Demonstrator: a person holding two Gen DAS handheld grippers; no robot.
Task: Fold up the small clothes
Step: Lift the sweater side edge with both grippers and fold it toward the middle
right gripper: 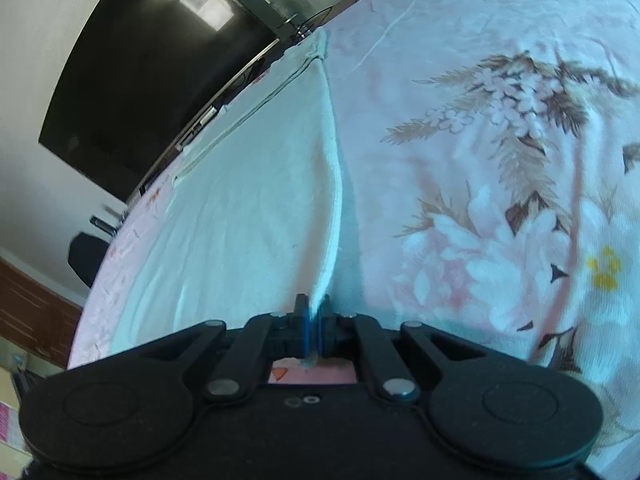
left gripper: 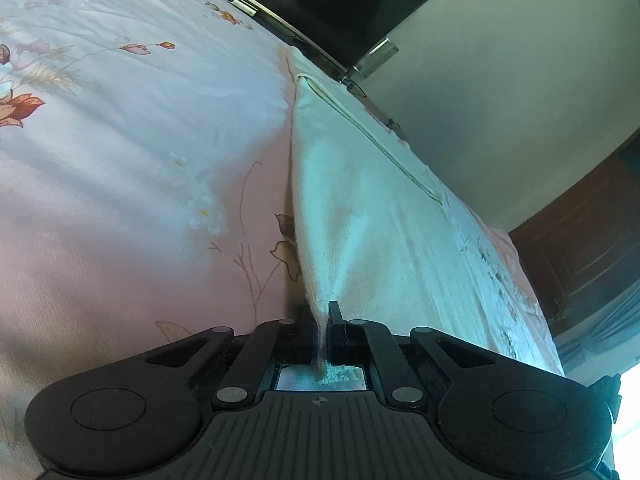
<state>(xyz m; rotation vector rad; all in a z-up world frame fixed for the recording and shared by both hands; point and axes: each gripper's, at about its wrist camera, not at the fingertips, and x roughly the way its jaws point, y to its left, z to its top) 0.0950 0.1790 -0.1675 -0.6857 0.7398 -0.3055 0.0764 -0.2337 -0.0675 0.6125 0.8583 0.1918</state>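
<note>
A small white garment (left gripper: 360,200) lies spread on the floral pink bedsheet (left gripper: 120,140). My left gripper (left gripper: 323,320) is shut on one near corner of it, and the cloth rises taut from the bed into the jaws. The garment also shows in the right wrist view (right gripper: 260,200). My right gripper (right gripper: 314,312) is shut on its other near corner, with the hem edge (right gripper: 334,184) running away from the jaws. The far end of the garment, with a seam line, rests flat on the bed.
The bedsheet (right gripper: 500,160) fills the right of the right wrist view. A dark TV screen (right gripper: 140,72) hangs on the wall beyond the bed. A dark wooden cabinet (left gripper: 580,232) stands by the bed's far side.
</note>
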